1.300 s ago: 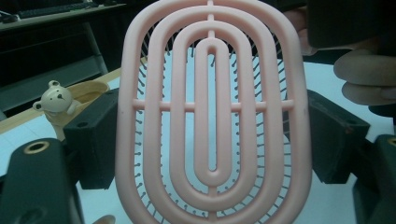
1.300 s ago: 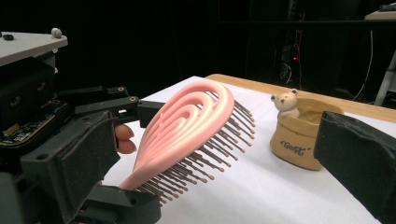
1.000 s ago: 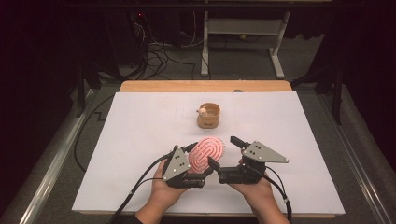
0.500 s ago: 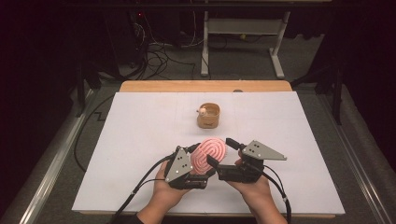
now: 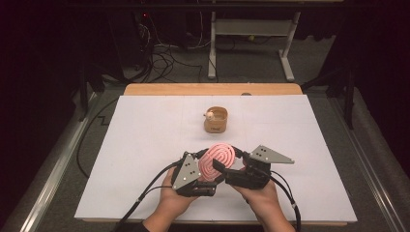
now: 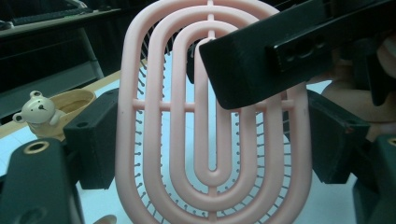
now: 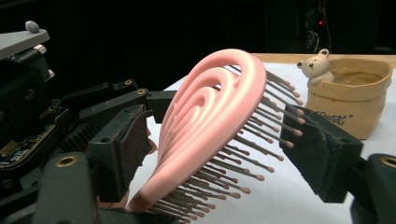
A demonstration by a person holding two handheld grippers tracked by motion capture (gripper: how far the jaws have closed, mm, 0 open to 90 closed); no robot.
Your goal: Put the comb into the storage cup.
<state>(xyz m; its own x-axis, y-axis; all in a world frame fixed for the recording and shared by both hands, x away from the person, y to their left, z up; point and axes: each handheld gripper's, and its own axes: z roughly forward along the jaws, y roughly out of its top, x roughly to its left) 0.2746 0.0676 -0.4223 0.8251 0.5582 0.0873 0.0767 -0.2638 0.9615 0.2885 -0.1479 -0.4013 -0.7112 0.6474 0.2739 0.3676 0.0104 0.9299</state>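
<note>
the left gripper [image 5: 205, 166] clamps the pink brush [image 5: 217, 161] by its edges above the table [image 5: 145, 145]. the right gripper [image 5: 227, 162] has just been closing around it, pads apparently not yet pressing. the brush's lower end is cut off.

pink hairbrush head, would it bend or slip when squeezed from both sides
The hairbrush is probably light: its frame is open loops with gaps. The loops look like smooth moulded plastic, so likely stiff but a bit slippery. The thin bristles would likely flex under a pad rather than give firm purchase.
</note>
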